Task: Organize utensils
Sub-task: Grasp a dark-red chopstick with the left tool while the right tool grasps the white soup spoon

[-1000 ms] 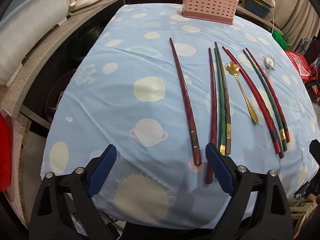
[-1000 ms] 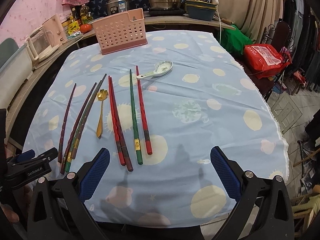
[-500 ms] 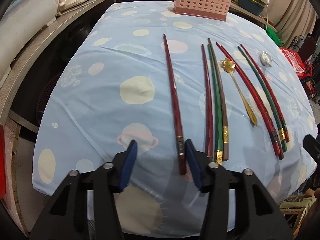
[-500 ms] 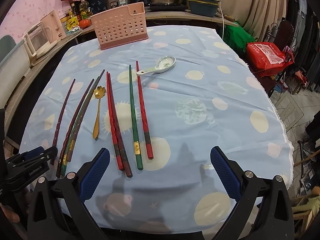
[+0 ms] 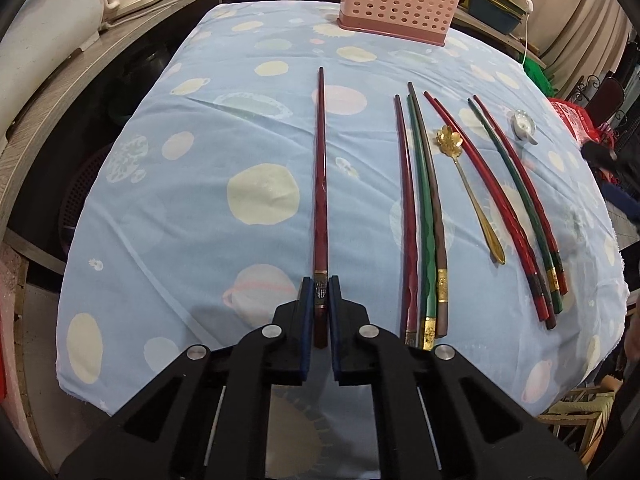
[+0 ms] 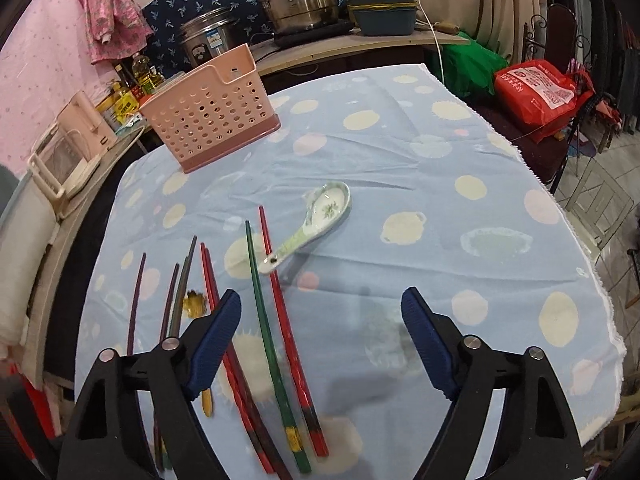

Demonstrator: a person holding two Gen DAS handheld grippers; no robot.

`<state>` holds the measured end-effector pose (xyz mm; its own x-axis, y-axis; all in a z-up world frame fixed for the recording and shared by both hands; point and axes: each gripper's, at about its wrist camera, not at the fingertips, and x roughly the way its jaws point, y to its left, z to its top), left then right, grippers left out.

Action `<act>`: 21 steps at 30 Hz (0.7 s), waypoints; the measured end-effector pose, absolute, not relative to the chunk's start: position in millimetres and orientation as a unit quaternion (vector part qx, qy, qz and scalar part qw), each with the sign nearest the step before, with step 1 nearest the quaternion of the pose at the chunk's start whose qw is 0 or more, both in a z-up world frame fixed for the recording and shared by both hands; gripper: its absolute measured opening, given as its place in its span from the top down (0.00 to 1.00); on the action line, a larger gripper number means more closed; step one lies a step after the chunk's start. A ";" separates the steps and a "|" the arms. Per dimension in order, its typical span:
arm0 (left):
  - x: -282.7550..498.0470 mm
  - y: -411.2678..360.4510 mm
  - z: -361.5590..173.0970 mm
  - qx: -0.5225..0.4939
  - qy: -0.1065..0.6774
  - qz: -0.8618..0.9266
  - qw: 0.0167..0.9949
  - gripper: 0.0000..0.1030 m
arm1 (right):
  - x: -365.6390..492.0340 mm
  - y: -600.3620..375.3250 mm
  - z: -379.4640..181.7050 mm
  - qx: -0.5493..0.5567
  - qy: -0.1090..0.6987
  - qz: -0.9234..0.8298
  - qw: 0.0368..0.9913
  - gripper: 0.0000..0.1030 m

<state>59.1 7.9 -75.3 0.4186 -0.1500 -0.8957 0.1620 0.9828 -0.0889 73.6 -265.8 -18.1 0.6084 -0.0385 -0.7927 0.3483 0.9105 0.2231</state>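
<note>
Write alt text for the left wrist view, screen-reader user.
The left tongs are closing on the thick end of a dark red chopstick lying alone on a blue planet-print tablecloth. To its right lie more chopsticks and a gold flower-headed spoon; a pink perforated holder stands at the far edge.

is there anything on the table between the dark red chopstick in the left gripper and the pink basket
Nothing visible. The left gripper has its jaws closing on the dark red chopstick, and only bare tablecloth lies between its far tip and the pink basket. The other chopsticks lie off to the right.
</note>
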 end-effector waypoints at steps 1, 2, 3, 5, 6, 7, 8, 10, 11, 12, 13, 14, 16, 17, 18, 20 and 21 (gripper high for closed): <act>60.3 7.2 -75.3 0.006 0.532 -0.093 0.842 0.93 | 81.1 -267.1 -19.1 0.187 0.429 -0.109 0.877 0.35; 61.4 7.1 -75.6 0.006 0.533 -0.094 0.841 0.93 | 89.6 -268.4 -20.4 0.193 0.428 -0.106 0.877 0.40; 62.3 7.3 -75.8 0.006 0.533 -0.095 0.841 0.93 | 97.8 -269.7 -22.0 0.198 0.426 -0.106 0.876 0.45; 64.0 7.5 -76.1 0.006 0.535 -0.096 0.840 0.93 | 110.4 -271.8 -26.5 0.210 0.427 -0.105 0.873 0.52; 64.6 7.7 -76.3 0.005 0.535 -0.096 0.839 0.93 | 116.2 -272.9 -29.6 0.218 0.429 -0.104 0.871 0.57; 65.0 7.8 -76.4 0.004 0.536 -0.097 0.839 0.93 | 122.2 -274.6 -33.5 0.227 0.430 -0.104 0.868 0.60; 65.3 8.0 -76.6 0.004 0.536 -0.097 0.839 0.93 | 126.4 -275.9 -36.9 0.232 0.432 -0.104 0.865 0.65; 65.8 8.0 -77.2 0.004 0.536 -0.098 0.839 0.93 | 132.8 -277.4 -44.1 0.244 0.436 -0.103 0.860 0.71; 65.6 8.4 -77.3 0.003 0.536 -0.099 0.839 0.93 | 135.5 -278.4 -47.6 0.248 0.439 -0.102 0.858 0.75; 66.2 8.4 -77.3 0.002 0.536 -0.099 0.838 0.93 | 137.9 -278.1 -51.4 0.250 0.443 -0.101 0.855 0.79; 66.6 8.6 -77.4 0.001 0.537 -0.100 0.838 0.93 | 138.6 -278.3 -54.6 0.251 0.446 -0.100 0.853 0.82; 67.4 8.6 -77.5 0.001 0.537 -0.101 0.838 0.93 | 139.2 -278.7 -58.1 0.253 0.448 -0.100 0.852 0.85; 67.9 8.7 -77.5 -0.001 0.538 -0.102 0.837 0.93 | 138.6 -280.8 -63.6 0.259 0.450 -0.103 0.848 0.86; 67.8 8.9 -77.6 -0.001 0.538 -0.102 0.837 0.93 | 137.9 -281.7 -66.3 0.260 0.451 -0.104 0.847 0.86; 67.9 8.6 -77.6 -0.001 0.537 -0.102 0.837 0.93 | 137.7 -282.2 -68.8 0.262 0.454 -0.103 0.846 0.88; 68.0 8.3 -77.8 0.000 0.537 -0.102 0.837 0.93 | 136.0 -283.3 -71.2 0.264 0.452 -0.100 0.846 0.88; 67.9 8.1 -77.7 0.000 0.537 -0.102 0.838 0.93 | 135.0 -283.3 -71.2 0.263 0.451 -0.101 0.847 0.88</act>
<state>67.9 8.1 -77.7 0.4031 -0.1708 -0.8991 0.1710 0.9792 -0.1093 135.0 -283.3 -71.2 0.5730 0.0661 -0.8169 0.4089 0.8408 0.3549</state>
